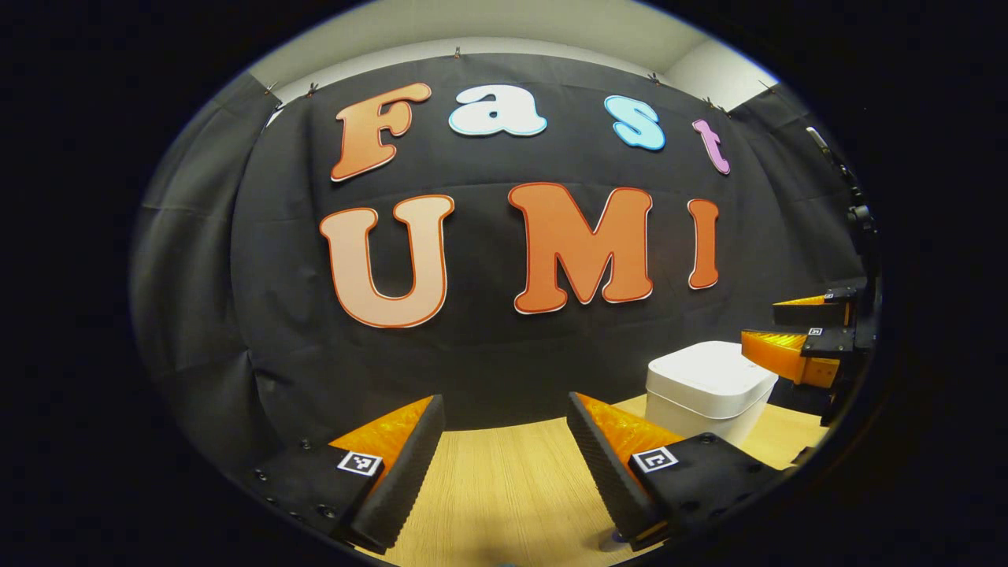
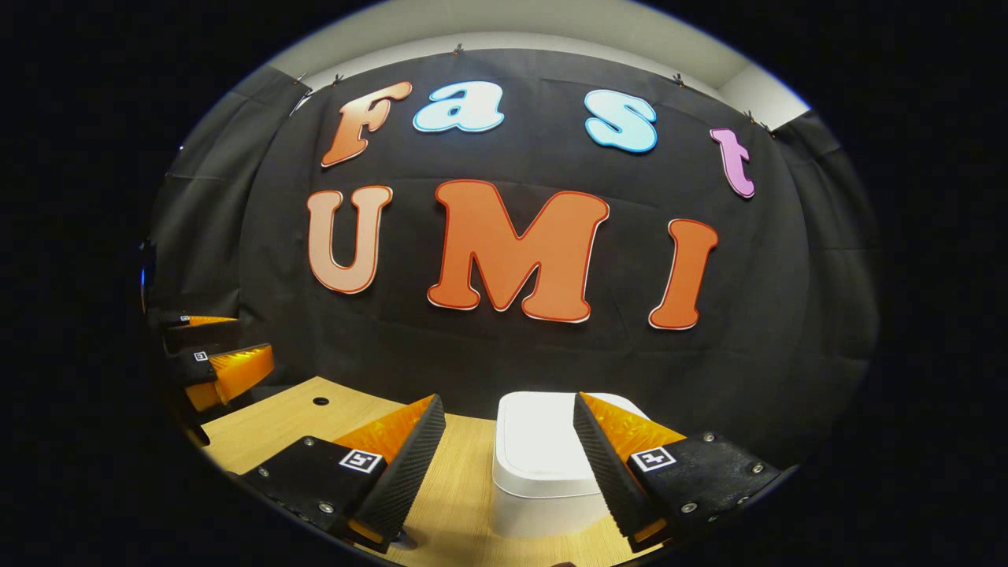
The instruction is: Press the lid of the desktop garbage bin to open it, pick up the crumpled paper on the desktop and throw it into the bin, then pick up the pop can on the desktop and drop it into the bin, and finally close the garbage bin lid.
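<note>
Right claw [image 2: 508, 461] hangs spread wide, nothing between its fingers, with the white garbage bin [image 2: 539, 465] sitting just beyond them on the counter [image 2: 291, 417]. Left claw [image 1: 504, 465] is spread and empty too, off to the bin's left, the bin [image 1: 709, 390] at its far right. The lid [image 2: 543, 441] lies flat and shut, so what's inside is hidden; that fits a bin waiting to be pressed or 1 already filled and closed. From these 2 views I can't place the paper or the can. The risk: a press near the lid's edge could tip or skid this light bin.
</note>
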The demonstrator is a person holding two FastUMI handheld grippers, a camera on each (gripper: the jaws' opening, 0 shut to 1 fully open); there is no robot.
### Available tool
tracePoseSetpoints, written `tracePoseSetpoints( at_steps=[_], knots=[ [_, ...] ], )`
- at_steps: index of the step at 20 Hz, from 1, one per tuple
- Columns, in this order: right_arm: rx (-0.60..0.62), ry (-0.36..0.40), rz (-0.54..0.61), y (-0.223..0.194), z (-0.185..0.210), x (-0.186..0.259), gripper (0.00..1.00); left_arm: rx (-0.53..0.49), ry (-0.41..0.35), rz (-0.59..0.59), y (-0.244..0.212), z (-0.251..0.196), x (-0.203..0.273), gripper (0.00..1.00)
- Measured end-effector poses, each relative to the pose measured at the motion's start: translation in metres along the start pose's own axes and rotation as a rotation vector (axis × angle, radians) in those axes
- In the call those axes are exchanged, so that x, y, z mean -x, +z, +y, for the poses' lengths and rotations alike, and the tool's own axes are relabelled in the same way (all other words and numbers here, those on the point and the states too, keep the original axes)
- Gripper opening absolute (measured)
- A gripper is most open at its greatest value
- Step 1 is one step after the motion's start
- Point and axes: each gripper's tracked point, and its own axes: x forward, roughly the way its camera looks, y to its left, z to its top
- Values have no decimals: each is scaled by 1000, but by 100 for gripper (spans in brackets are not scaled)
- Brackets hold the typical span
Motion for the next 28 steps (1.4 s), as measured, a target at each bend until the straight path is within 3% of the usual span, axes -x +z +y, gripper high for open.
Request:
tracePoseSetpoints(
  at_steps=[8,12,13,14,15,17,18,23,28],
  knots=[
    [3,-6,123,-22,-17,-11,84,24,18,41,-12,6,-2,99],
    [-6,3,204,-33,-30,-15,67,43,22,56,-18,6,-1,100],
    [-14,23,226,-36,-29,-16,54,47,22,59,-20,6,-1,100],
    [-15,12,240,-37,-34,-17,53,49,22,64,-21,5,-1,100],
    [-10,-15,249,-37,-42,-18,29,50,25,67,-23,6,-1,100],
    [-10,-24,262,-37,-49,-20,6,53,31,70,-25,8,0,100],
    [-15,-6,266,-37,-46,-19,3,53,35,72,-27,9,1,100],
    [26,6,286,-33,-54,-21,1,56,46,83,-32,12,4,100],
    [-27,-7,337,-30,-73,-28,1,33,59,82,-33,17,9,100]
  ],
)
